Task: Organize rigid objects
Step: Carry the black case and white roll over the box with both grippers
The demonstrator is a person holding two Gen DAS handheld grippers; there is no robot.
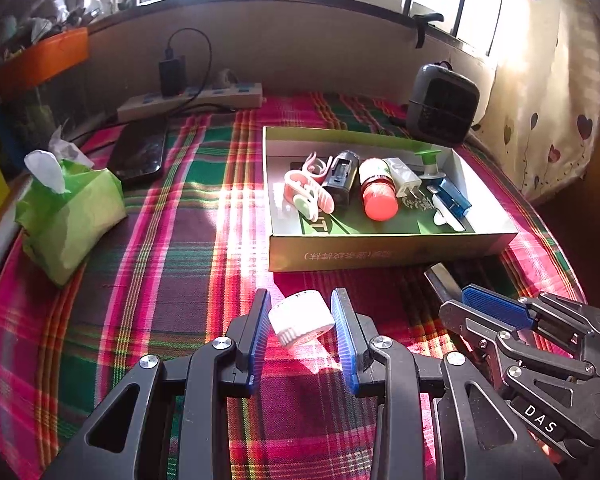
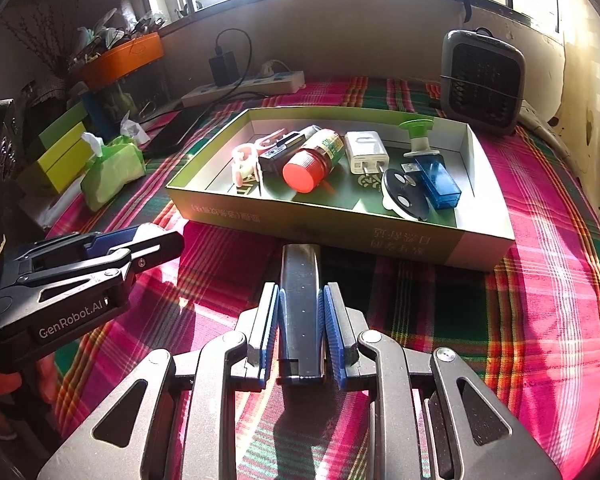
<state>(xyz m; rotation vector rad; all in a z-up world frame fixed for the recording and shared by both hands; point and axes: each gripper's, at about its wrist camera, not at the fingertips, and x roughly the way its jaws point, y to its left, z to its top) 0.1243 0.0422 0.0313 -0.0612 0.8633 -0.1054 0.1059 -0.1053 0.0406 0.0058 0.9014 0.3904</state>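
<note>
Left wrist view: your left gripper [image 1: 302, 322] is clamped on a white ribbed cap [image 1: 300, 317], held between both blue pads just above the plaid cloth [image 1: 160, 240], on the near side of the green cardboard tray [image 1: 388, 246]. The tray holds a pink-and-white clip [image 1: 306, 192], a black rectangular part [image 1: 342, 178], a red-capped bottle [image 1: 378, 194], a white plug adapter [image 1: 404, 178], a green-topped stopper [image 1: 430, 162] and a blue translucent case [image 1: 454, 196]. A white piece at the tray's near right corner is partly hidden by the wall; you cannot identify it here. Your right gripper [image 1: 452, 294] enters from the lower right with a dark flat bar [image 1: 440, 280] between its fingers, most of the bar covered. Around the tray: a green tissue pack [image 1: 72, 216], a dark phone [image 1: 140, 154], a power strip [image 1: 192, 100] and a small grey fan [image 1: 442, 104].

Right wrist view: your right gripper [image 2: 302, 300] is closed on the dark flat bar [image 2: 300, 316], which points at the tray's near wall [image 2: 340, 232] and lies low over the cloth. Inside the tray you see the red-capped bottle [image 2: 314, 160], the plug adapter [image 2: 366, 152], the stopper [image 2: 416, 136], the blue case [image 2: 438, 180] and a round dark disc with two pale ovals [image 2: 404, 196]. The left gripper [image 2: 156, 240] shows side-on at the left, the cap nearly hidden between its fingers. The grey fan [image 2: 482, 80] stands behind the tray's far right corner.
</note>
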